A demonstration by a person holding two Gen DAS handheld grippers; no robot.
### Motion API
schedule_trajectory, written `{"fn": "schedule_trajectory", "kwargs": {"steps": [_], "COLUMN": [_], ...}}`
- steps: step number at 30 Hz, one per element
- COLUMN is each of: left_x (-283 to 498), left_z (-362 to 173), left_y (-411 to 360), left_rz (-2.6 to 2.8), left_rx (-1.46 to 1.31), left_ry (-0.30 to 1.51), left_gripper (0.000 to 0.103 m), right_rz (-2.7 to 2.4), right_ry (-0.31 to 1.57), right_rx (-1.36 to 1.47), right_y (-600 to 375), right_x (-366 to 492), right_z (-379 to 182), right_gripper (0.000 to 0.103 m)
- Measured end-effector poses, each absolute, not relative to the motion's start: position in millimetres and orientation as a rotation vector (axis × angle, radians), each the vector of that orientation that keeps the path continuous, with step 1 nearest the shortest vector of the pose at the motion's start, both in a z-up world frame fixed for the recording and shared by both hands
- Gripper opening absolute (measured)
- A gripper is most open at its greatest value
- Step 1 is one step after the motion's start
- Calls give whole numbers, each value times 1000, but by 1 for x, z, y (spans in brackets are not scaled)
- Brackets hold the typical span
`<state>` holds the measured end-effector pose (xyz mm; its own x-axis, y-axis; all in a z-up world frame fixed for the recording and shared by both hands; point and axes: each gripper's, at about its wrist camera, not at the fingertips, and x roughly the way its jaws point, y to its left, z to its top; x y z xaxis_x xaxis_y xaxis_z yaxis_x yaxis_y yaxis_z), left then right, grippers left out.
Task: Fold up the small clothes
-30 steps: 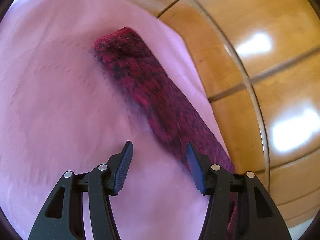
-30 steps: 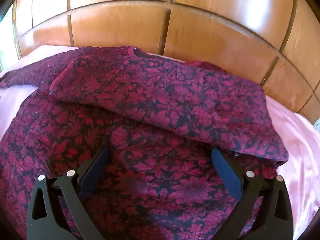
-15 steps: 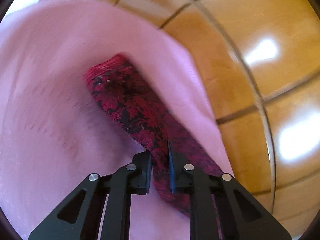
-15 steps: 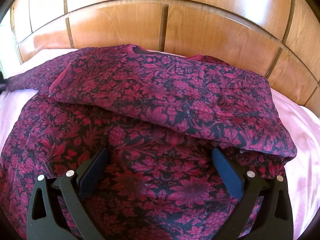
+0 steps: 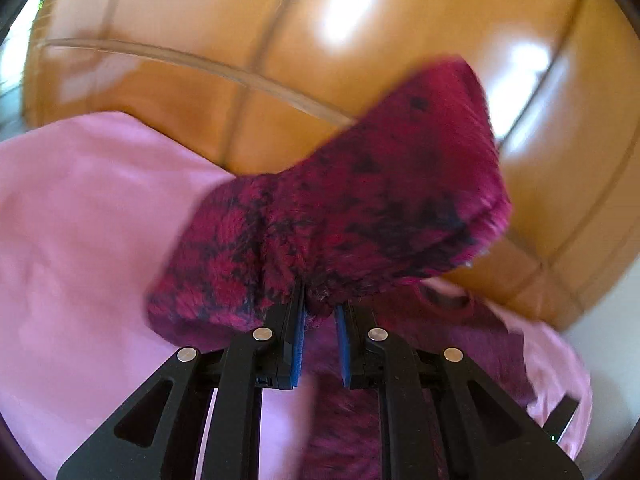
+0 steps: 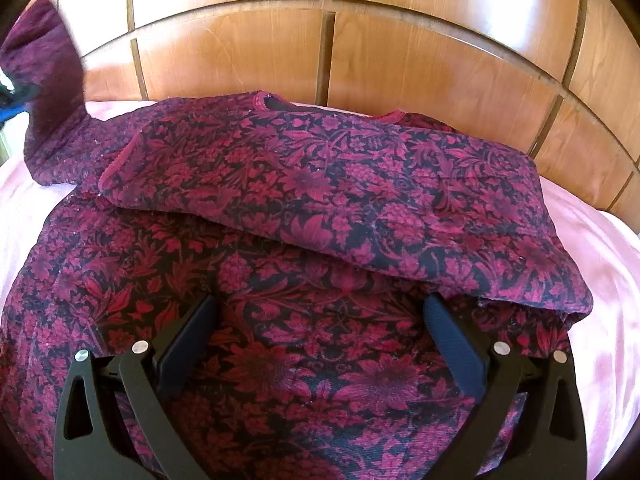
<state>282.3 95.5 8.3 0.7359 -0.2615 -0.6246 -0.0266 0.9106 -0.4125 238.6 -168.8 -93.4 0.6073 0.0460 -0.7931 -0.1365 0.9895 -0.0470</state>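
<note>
Our left gripper (image 5: pixel 319 312), open a second ago, now pinches the sleeve (image 5: pixel 360 200) and lifts it off the pink sheet (image 5: pixel 80 220), ready to fold inward. Our right gripper (image 6: pixel 320 332) hovers open above the top (image 6: pixel 320 200), mid-frame, its other sleeve already folded. Wooden panels (image 6: pixel 400 48) fill the upper frame.

Glossy wooden headboard (image 6: pixel 400 64), pink bedsheet (image 5: pixel 80 220)

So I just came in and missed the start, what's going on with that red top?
A person is folding a red floral top on a pink bedsheet. The left gripper is shut on the top's left sleeve and holds it off the bed. The right gripper hangs open over the body; the other sleeve already lies folded across.
</note>
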Motion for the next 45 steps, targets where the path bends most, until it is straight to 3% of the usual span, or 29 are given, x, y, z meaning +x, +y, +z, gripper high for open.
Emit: {"fn": "schedule_trajectory", "kwargs": {"steps": [7,10,13,20,25,29,32,33,35,40,45], "left_x": [302,304,298,278,260,248,246,249,252,265,284], "left_z": [-32,-34,-30,-19,-21,-34,-48,-52,-57,-58,-58], "left_y": [26,14,8,0,14,39,59,62,72,73,61], "left_rz": [-150,-123,-128,-116,-62,7,42,52,81,112,172], "left_rx": [-259,-183,-143,-97,-104,-178,-273,-297,-373,-441,-412], "left_ry": [882,874,843,766,742,782,834,849,874,881,891], "left_gripper": [16,26,45,70,70,70,70,70,70,70,70], "right_rz": [110,123,171,323,391,349,364,358,350,364,316], "right_ry": [915,921,887,863,998,1064,1070,1071,1045,821,728], "right_rx": [-79,-34,109,417,534,503,476,423,329,176,153], "right_y": [-173,-179,-191,-183,-144,-118,-105,-97,-88,-90,-116], "right_x": [238,238,234,261,302,322,327,328,324,294,274], "right_z": [-90,-82,-62,-29,-47,-63,-61,-57,-46,19,49], "right_gripper": [101,101,99,86,73,57,33,21,10,8,6]}}
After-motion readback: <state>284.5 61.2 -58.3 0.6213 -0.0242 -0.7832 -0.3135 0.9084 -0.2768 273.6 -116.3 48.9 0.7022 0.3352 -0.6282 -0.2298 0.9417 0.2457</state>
